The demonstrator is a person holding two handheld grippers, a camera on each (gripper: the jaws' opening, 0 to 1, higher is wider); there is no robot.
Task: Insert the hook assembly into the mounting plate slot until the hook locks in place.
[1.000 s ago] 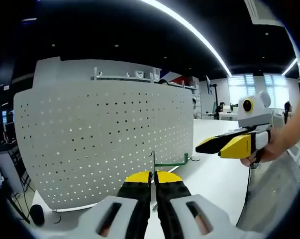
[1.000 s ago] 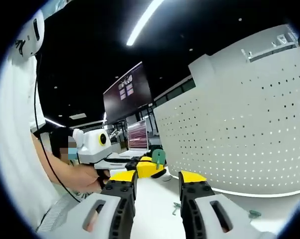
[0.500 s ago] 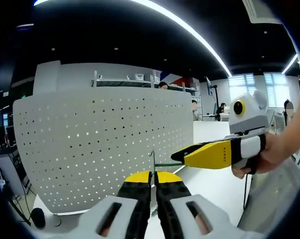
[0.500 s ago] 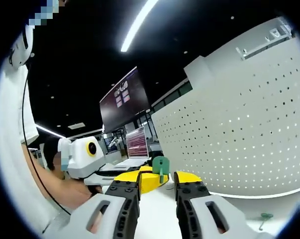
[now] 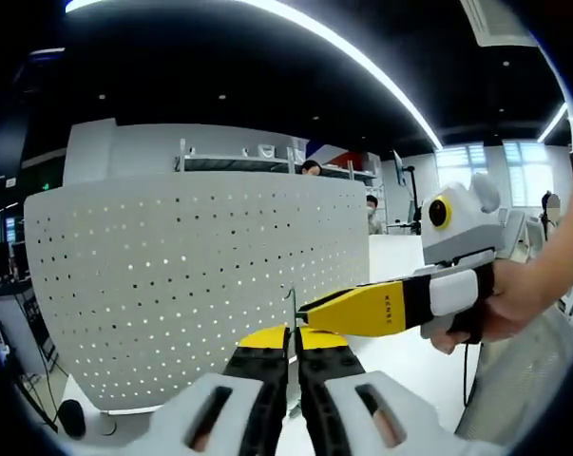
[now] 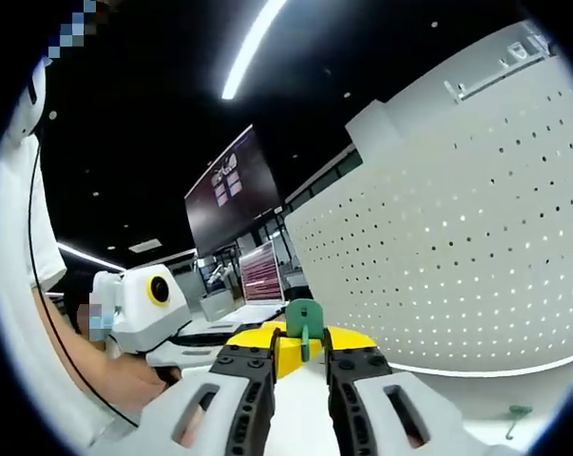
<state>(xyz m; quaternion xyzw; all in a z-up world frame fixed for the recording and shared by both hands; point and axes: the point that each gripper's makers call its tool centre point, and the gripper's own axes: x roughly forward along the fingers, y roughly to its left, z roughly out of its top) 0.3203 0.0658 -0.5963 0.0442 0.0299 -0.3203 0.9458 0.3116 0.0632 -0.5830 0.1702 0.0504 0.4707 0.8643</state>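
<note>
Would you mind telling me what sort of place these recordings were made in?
Probably an open-plan office or lab: long ceiling light strips, a white table bearing a perforated mounting plate, and computer screens on desks behind.

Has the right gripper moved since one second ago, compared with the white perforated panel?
Yes. In the left gripper view the right gripper has crossed leftward in front of the perforated panel, reaching the green hook beside the left gripper.

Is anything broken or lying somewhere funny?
Nothing looks broken. One small green hook lies loose on the white table beside the white perforated pegboard, away from both grippers. The left gripper grips another green hook.
</note>
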